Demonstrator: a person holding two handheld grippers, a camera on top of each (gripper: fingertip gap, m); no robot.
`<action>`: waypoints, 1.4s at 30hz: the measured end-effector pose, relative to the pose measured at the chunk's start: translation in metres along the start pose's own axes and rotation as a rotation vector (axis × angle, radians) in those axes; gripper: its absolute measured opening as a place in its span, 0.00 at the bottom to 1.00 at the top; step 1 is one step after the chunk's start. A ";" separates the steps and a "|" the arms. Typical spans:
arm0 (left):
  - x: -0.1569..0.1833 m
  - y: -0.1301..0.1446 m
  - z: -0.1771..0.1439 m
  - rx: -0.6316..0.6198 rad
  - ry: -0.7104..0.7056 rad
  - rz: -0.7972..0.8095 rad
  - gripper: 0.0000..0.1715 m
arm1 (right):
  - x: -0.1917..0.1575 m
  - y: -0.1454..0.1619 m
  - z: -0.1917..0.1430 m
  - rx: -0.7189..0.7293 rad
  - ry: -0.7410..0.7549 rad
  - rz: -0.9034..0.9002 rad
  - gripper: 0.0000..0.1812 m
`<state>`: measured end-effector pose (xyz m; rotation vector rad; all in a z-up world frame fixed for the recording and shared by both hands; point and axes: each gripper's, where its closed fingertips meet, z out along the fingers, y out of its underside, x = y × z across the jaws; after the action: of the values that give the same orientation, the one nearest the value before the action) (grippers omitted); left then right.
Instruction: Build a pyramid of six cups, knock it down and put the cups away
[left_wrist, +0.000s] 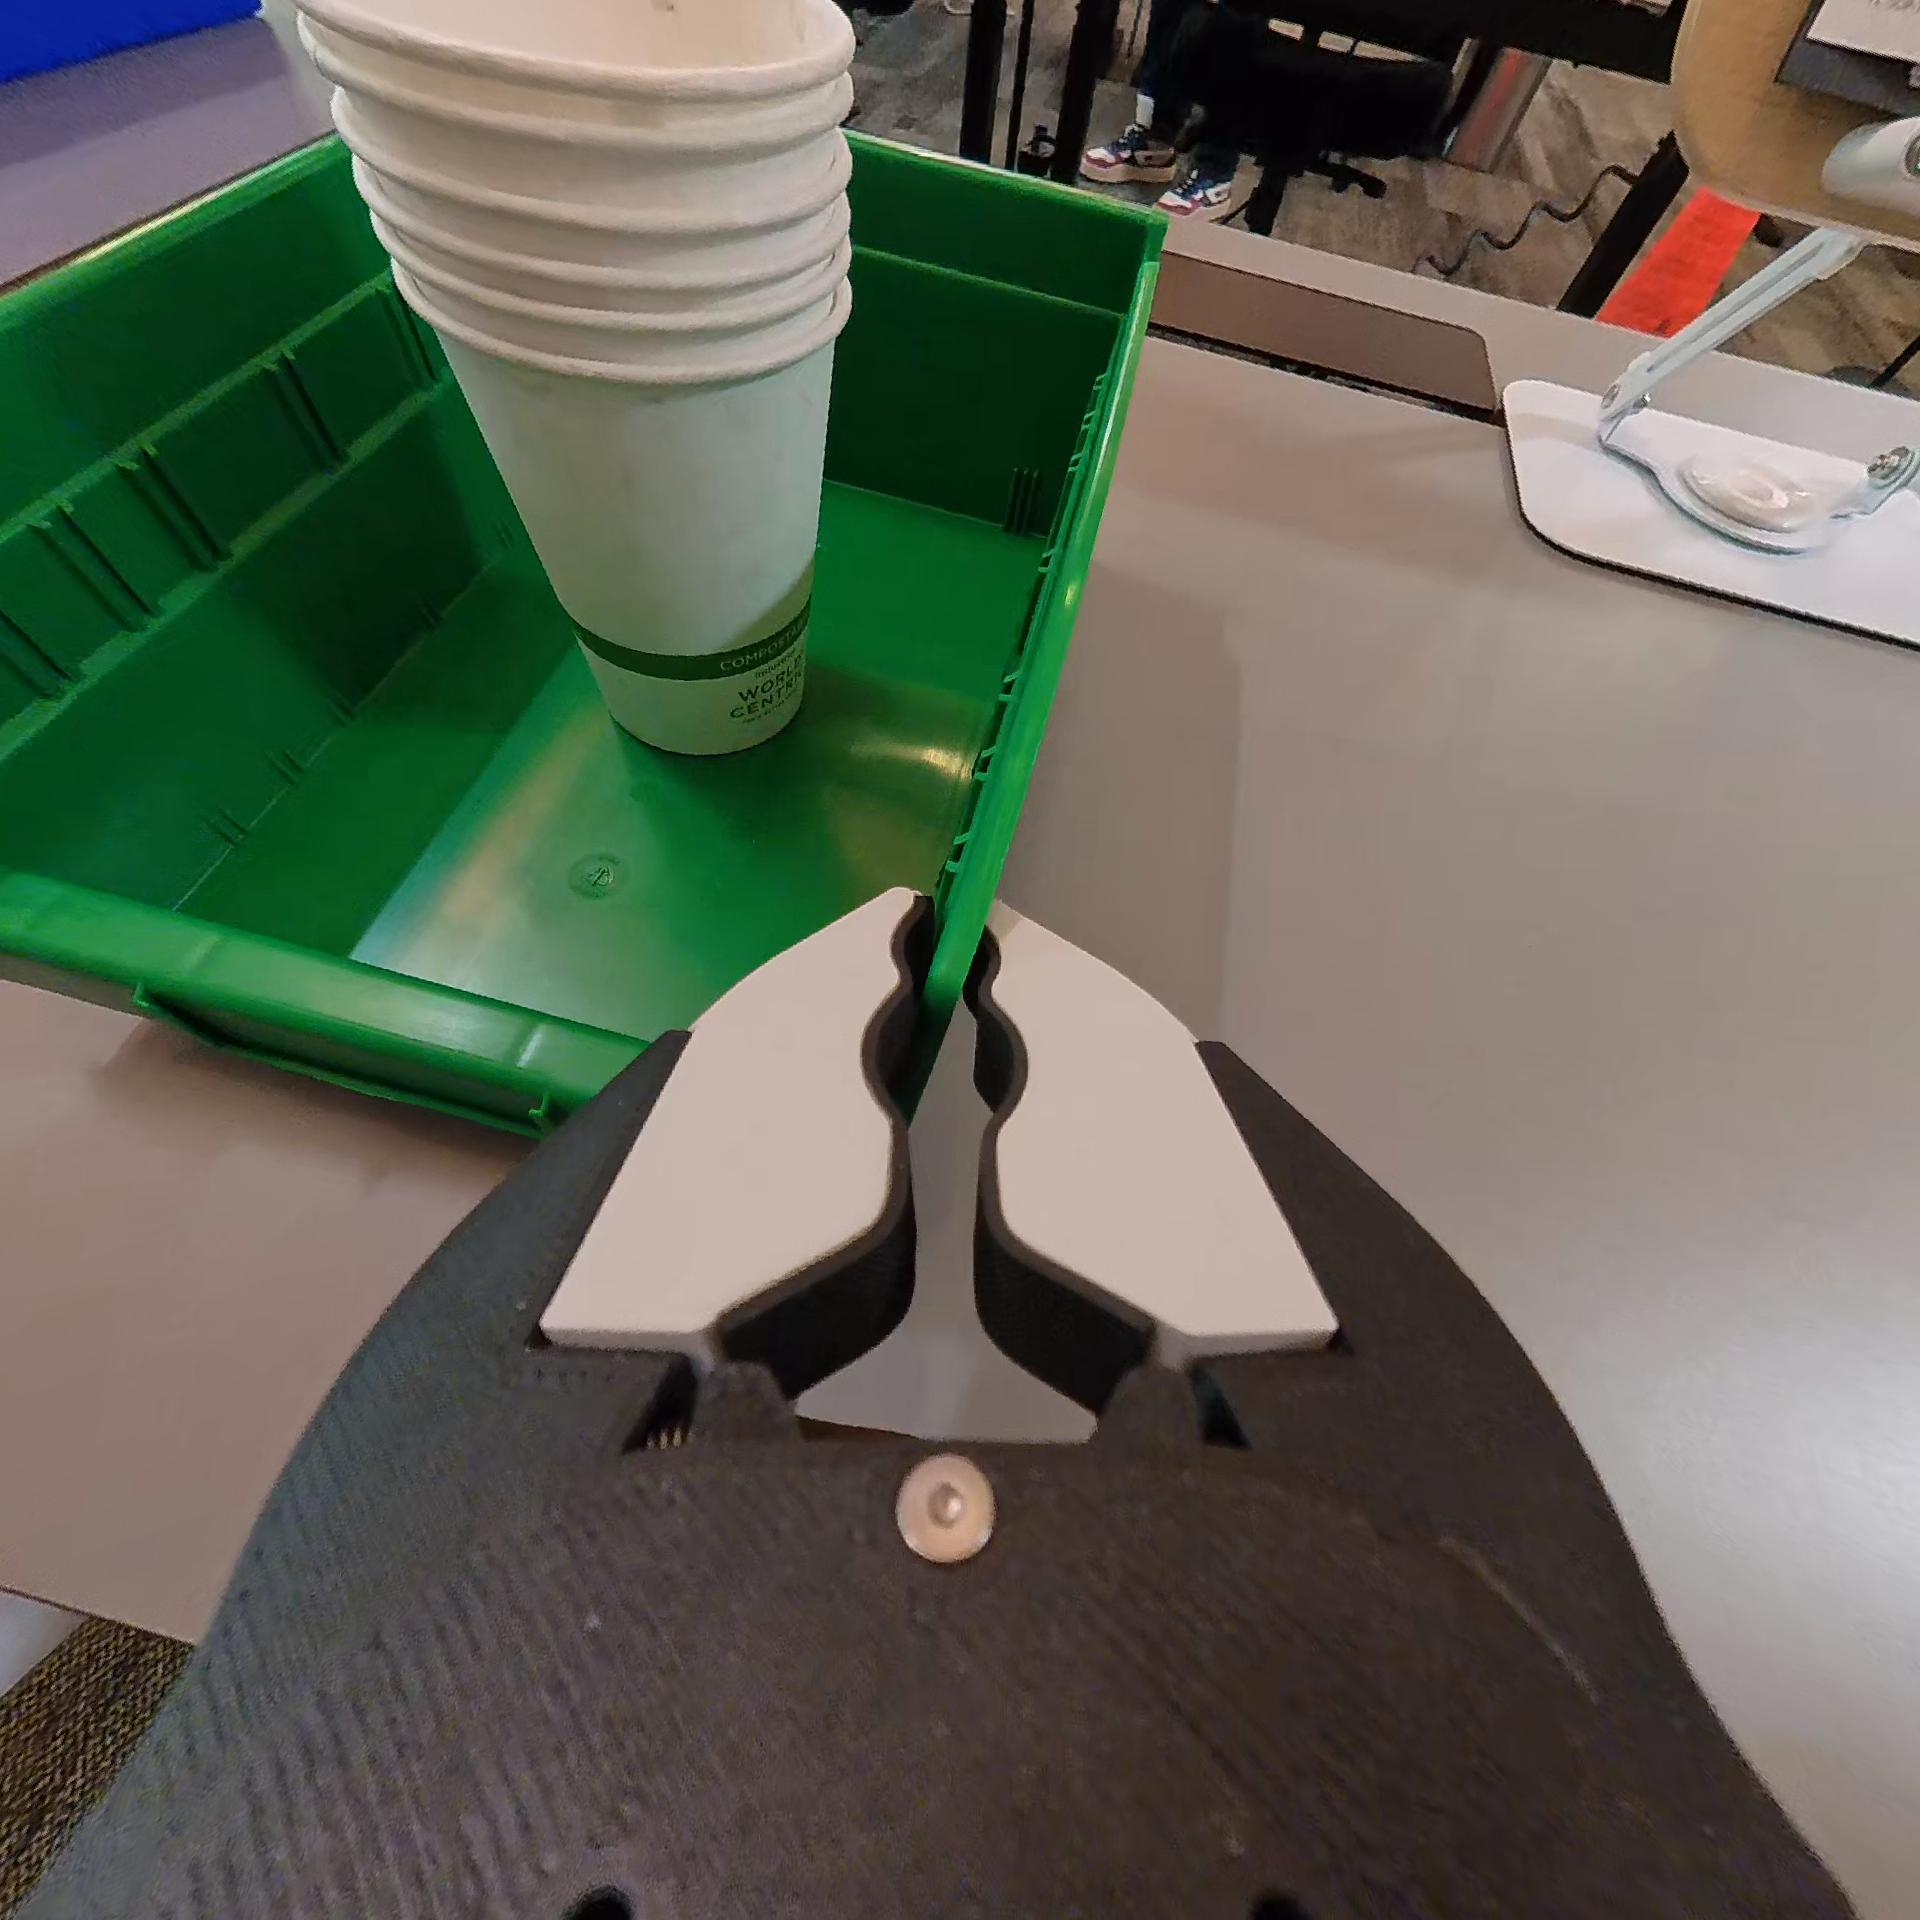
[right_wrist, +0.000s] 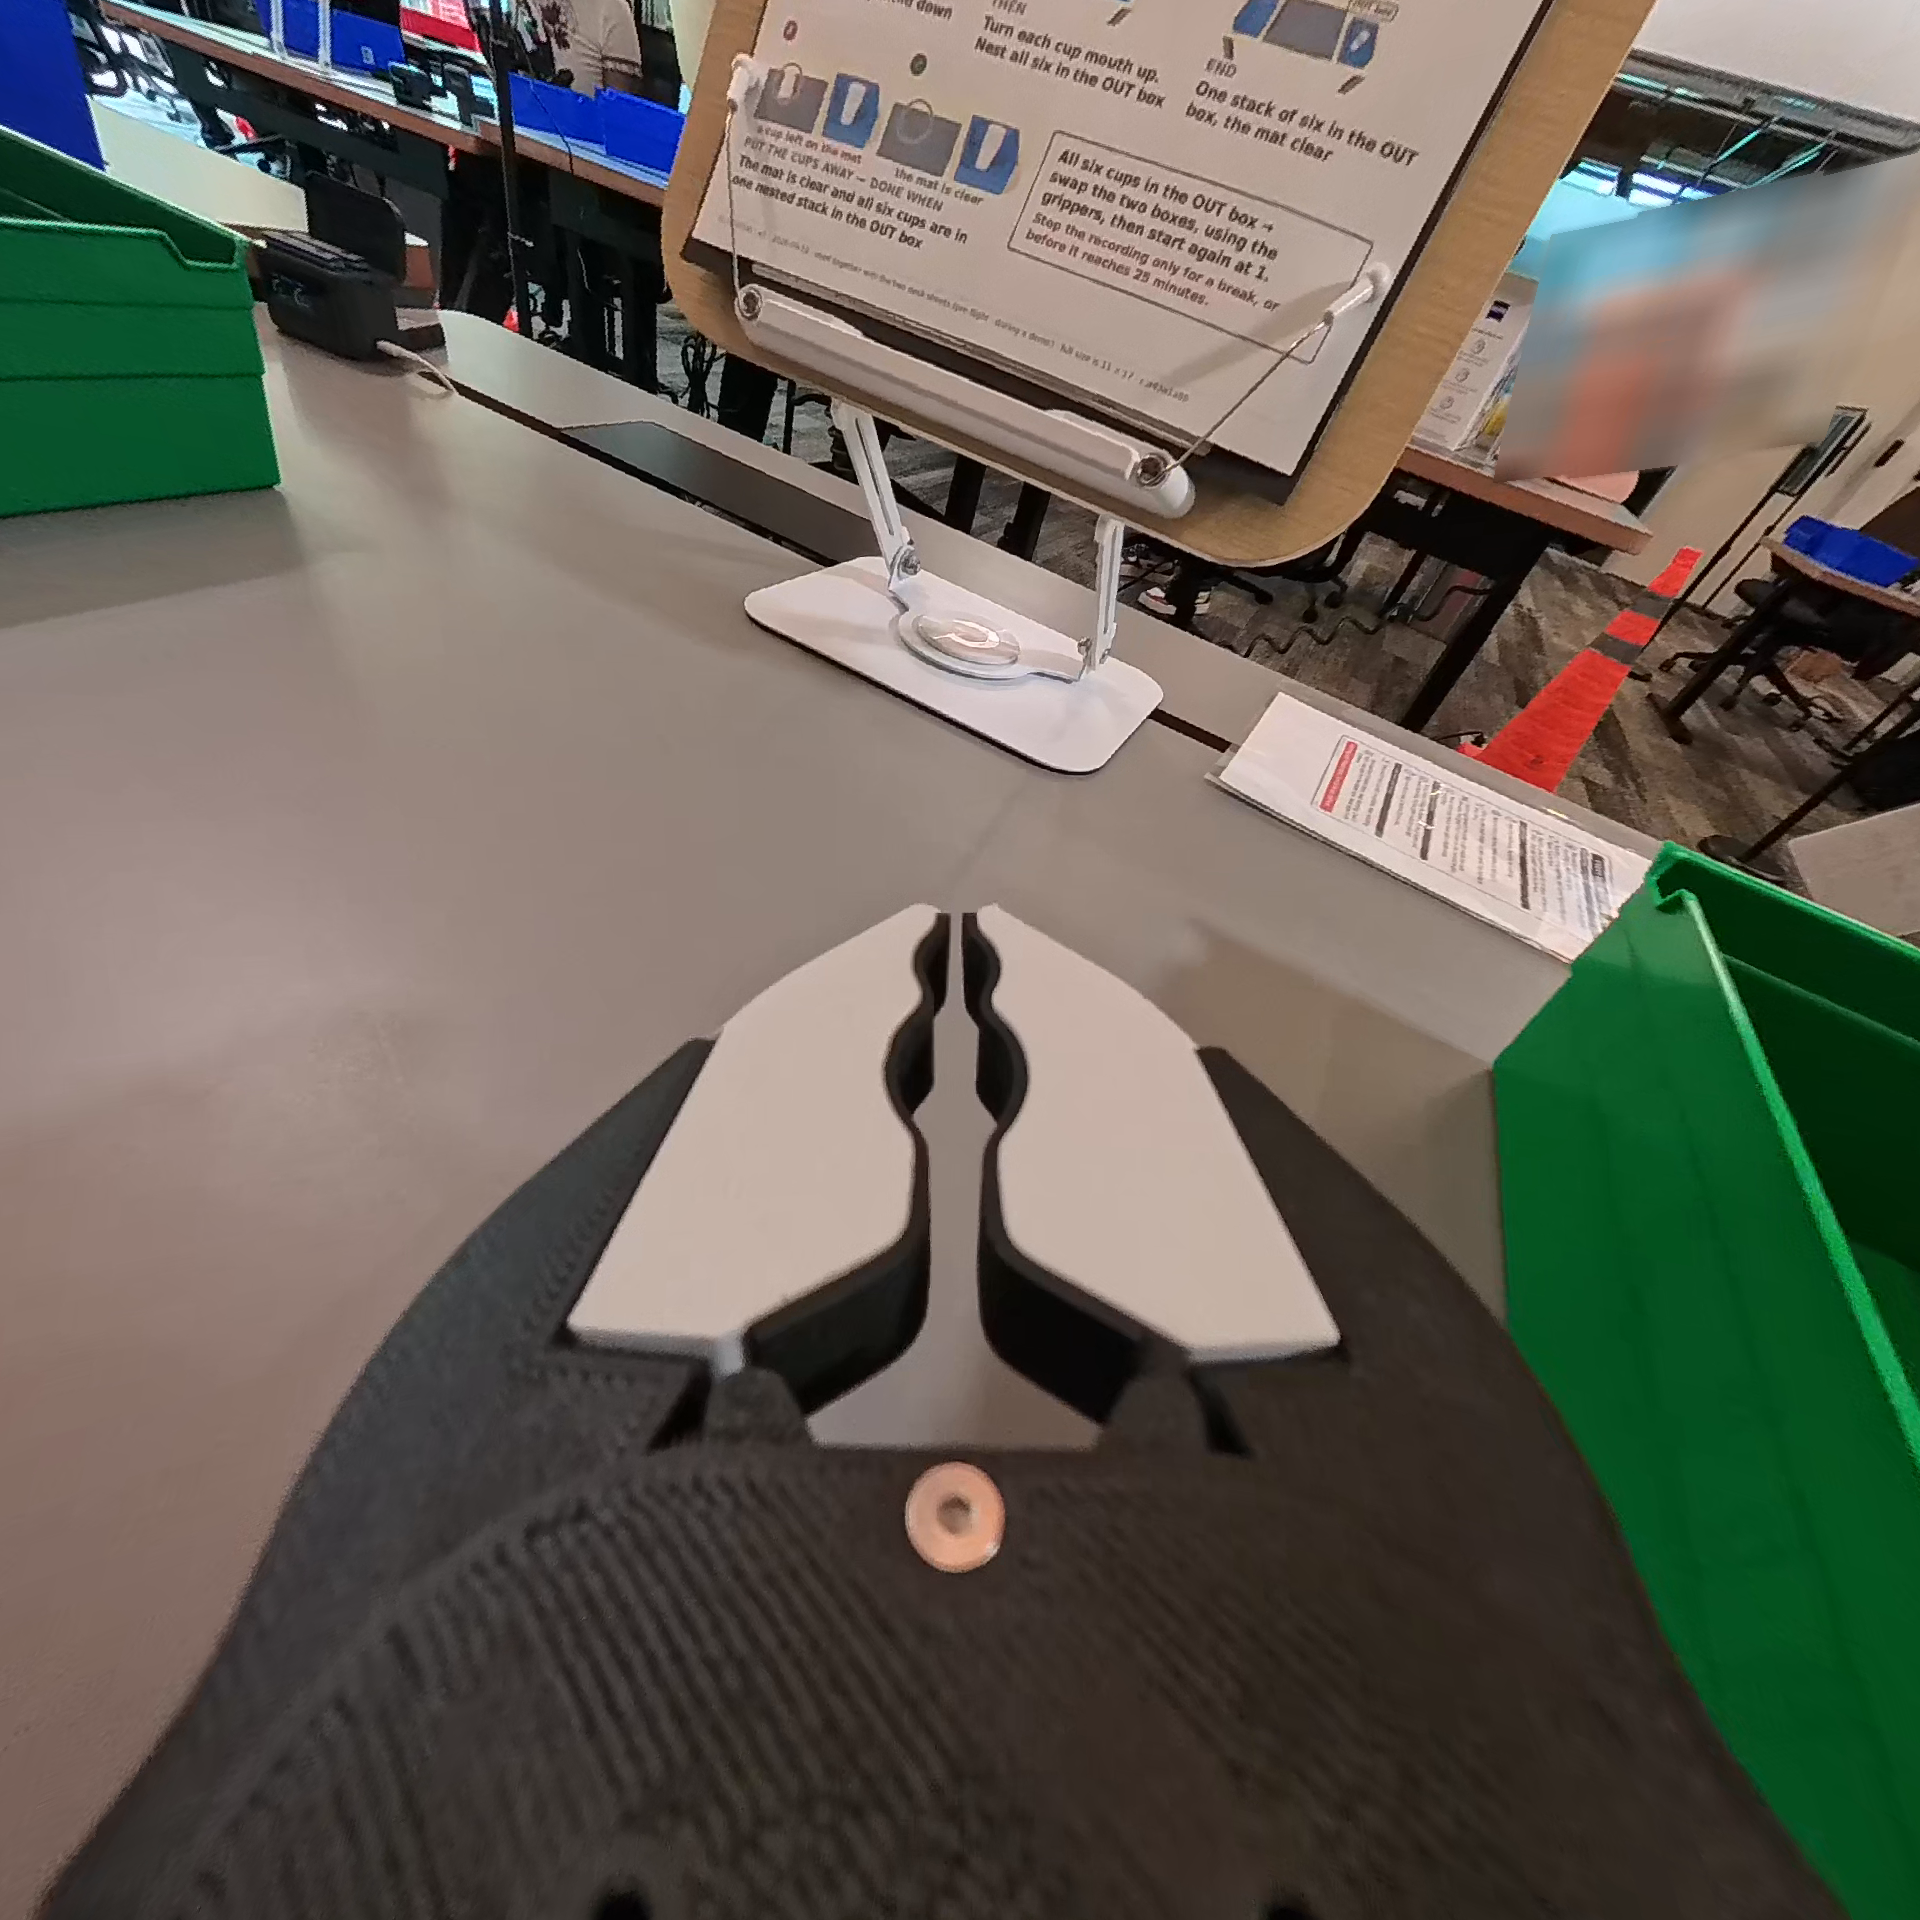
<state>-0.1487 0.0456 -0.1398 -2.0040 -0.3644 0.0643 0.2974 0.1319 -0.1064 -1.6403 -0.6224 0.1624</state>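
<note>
Green glossy plastic forms a ribbed bin (left_wrist: 260, 644) on a smooth grey table (left_wrist: 1455, 831), with a nested stack of white paper cups (left_wrist: 644, 416) standing upright on its floor. The left gripper (left_wrist: 951, 935), grey wavy-edged fingers in a rough black printed body, pinches the bin's thin right wall near the front corner. The right gripper (right_wrist: 956, 920) hangs low over bare table, fingers nearly pressed together on nothing, between another green bin (right_wrist: 1714, 1247) and a white stand (right_wrist: 966, 665) bearing a wooden board.
</note>
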 end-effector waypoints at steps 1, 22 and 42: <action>0.000 0.000 0.000 0.000 -0.001 0.000 0.03 | 0.001 -0.001 0.000 0.004 0.002 0.003 0.01; 0.000 0.000 -0.001 0.003 0.008 -0.016 0.03 | 0.001 0.002 0.001 -0.011 -0.002 0.002 0.01; 0.000 0.000 0.000 0.009 0.022 -0.039 0.04 | -0.001 0.003 0.001 -0.018 -0.007 -0.001 0.01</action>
<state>-0.1485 0.0451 -0.1399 -1.9868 -0.3876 0.0191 0.2972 0.1325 -0.1101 -1.6571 -0.6321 0.1623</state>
